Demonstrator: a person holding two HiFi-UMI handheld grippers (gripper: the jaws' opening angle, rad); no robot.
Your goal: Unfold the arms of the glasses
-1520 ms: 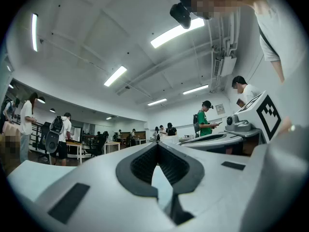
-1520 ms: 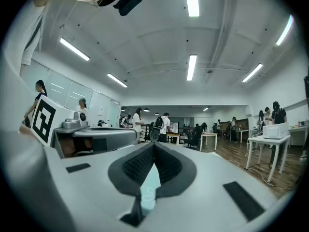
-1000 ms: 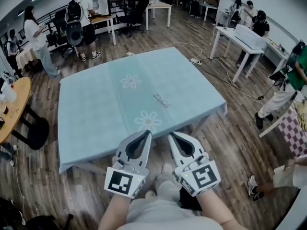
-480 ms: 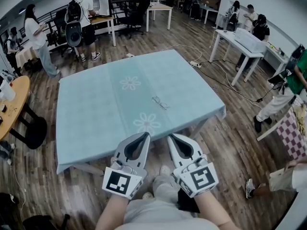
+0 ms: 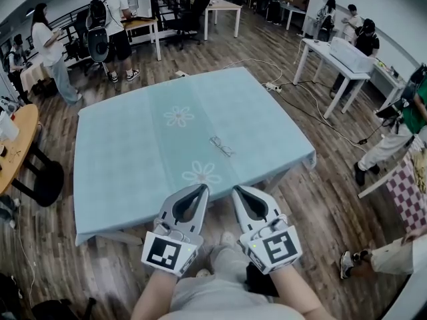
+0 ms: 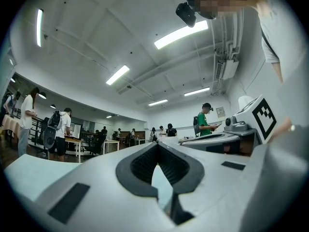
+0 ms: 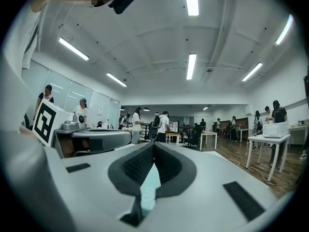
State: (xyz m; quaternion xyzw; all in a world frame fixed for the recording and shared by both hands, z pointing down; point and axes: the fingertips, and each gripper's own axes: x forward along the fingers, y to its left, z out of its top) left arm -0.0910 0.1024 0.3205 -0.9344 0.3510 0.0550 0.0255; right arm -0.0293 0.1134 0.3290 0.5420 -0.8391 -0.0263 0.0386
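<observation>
The left gripper (image 5: 201,188) and the right gripper (image 5: 239,191) were held side by side short of the tabletop's (image 5: 113,179) near edge, each with its fingers pressed together on nothing. Farther out, near the middle of the pale blue cloth (image 5: 160,85), the glasses (image 5: 222,146) were seen lying well apart from both. They were judged light, thin-framed and easily bent, so each arm would best be pinched gently near its hinge while the front was steadied. Whether the arms were folded could not be made out at that size, and neither gripper view showed the glasses.
</observation>
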